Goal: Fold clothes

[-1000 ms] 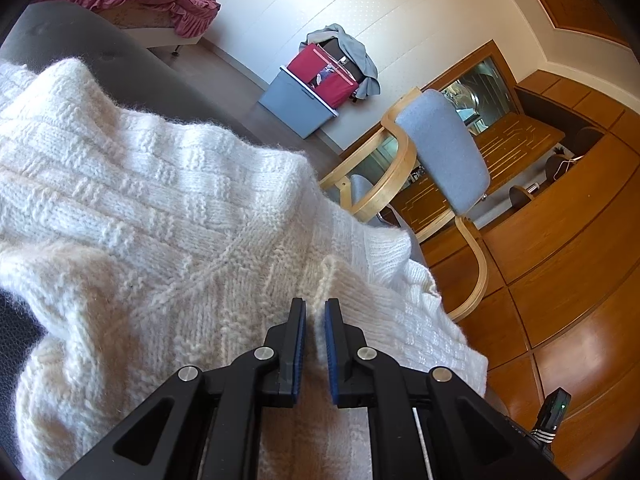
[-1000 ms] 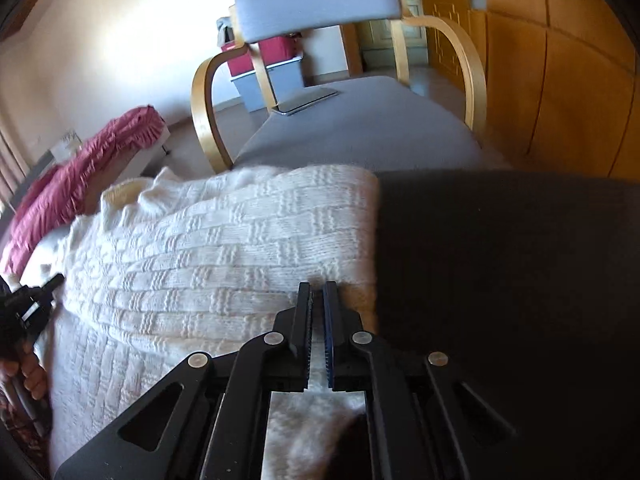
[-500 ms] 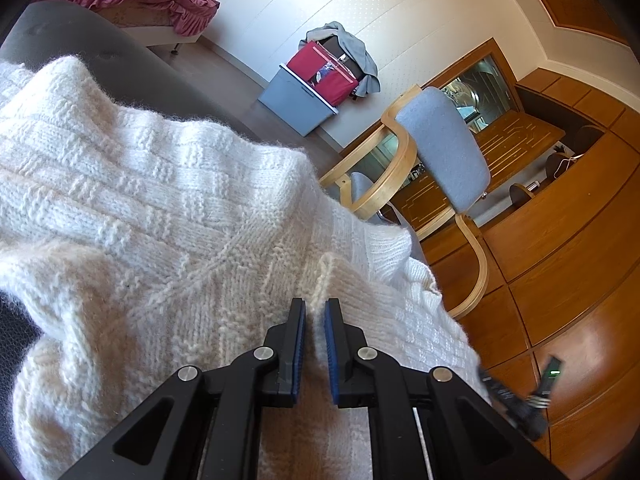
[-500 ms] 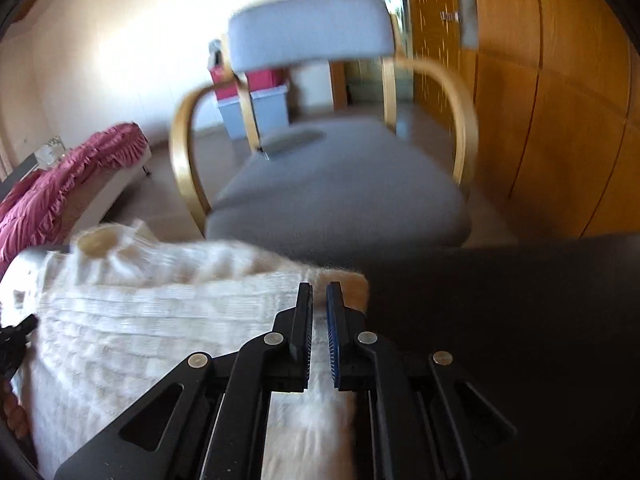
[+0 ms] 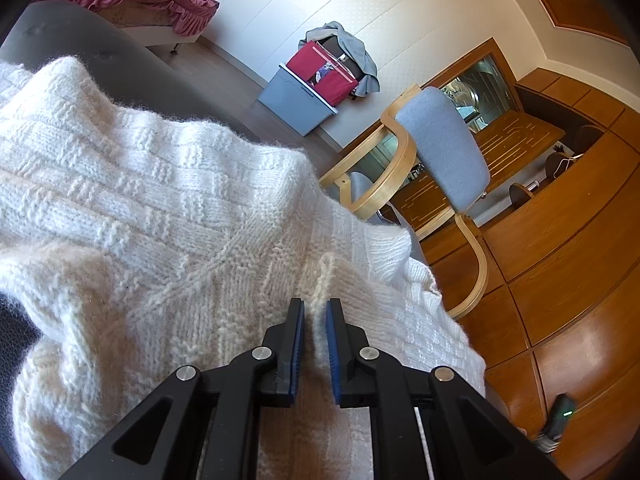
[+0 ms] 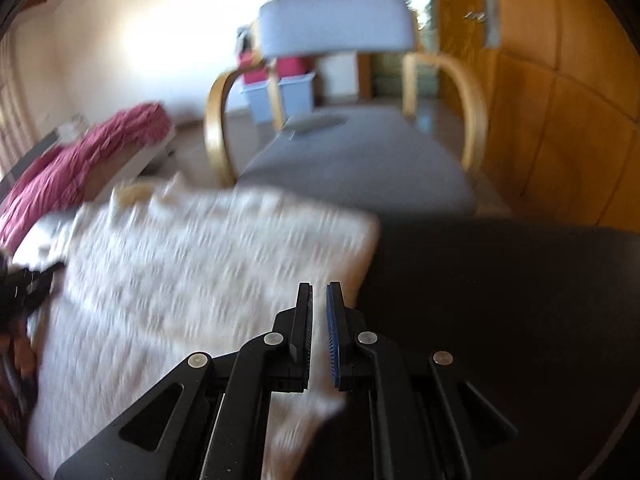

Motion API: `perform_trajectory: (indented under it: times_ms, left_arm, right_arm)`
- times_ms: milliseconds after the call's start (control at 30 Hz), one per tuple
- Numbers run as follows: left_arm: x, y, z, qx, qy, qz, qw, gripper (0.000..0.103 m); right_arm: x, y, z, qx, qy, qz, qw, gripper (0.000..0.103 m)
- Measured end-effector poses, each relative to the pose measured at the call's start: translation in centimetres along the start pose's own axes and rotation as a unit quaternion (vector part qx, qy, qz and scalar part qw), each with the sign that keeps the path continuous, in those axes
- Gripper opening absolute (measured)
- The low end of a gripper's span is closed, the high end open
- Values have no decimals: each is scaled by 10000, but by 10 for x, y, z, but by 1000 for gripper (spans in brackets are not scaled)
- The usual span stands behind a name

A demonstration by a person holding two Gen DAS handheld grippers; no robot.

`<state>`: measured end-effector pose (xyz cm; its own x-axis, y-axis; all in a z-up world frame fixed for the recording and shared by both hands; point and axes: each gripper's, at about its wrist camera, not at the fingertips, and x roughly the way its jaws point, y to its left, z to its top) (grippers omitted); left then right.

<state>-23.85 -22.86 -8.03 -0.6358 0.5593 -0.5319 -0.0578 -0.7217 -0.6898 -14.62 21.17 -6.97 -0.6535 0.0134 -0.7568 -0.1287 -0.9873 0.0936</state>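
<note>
Both grippers are pinching the white knit sweater (image 5: 168, 216): the left gripper (image 5: 315, 312) is clamping a raised fold, the right gripper (image 6: 319, 300) is gripping an edge, blurred, while the sweater is lying on the dark desk (image 6: 500, 300) near a grey chair (image 6: 360, 160).

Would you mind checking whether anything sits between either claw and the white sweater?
Nothing visible does: the left claw and right claw are each shut on the white sweater itself.
</note>
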Motion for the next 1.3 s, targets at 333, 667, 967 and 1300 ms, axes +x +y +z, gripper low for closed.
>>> perform_trajectory:
  times_ms: [333, 667, 967, 1300]
  left_arm:
    - [0, -1, -1, 53, -20, 41, 10000, 12]
    - [1, -2, 0, 131, 53, 57, 9999, 14]
    - [4, -19, -6, 549, 375, -256, 9975, 24]
    - [0, -13, -6, 466, 264, 1, 9986, 6]
  right_arm:
    - [-11, 11, -3, -52, -160, -260, 9995, 8]
    - [-1, 51, -7, -568, -164, 111, 9982, 8]
    - [-9, 41, -4, -332, -344, 237, 9986, 9]
    - [-4, 40, 1, -332, -308, 107, 9989, 11]
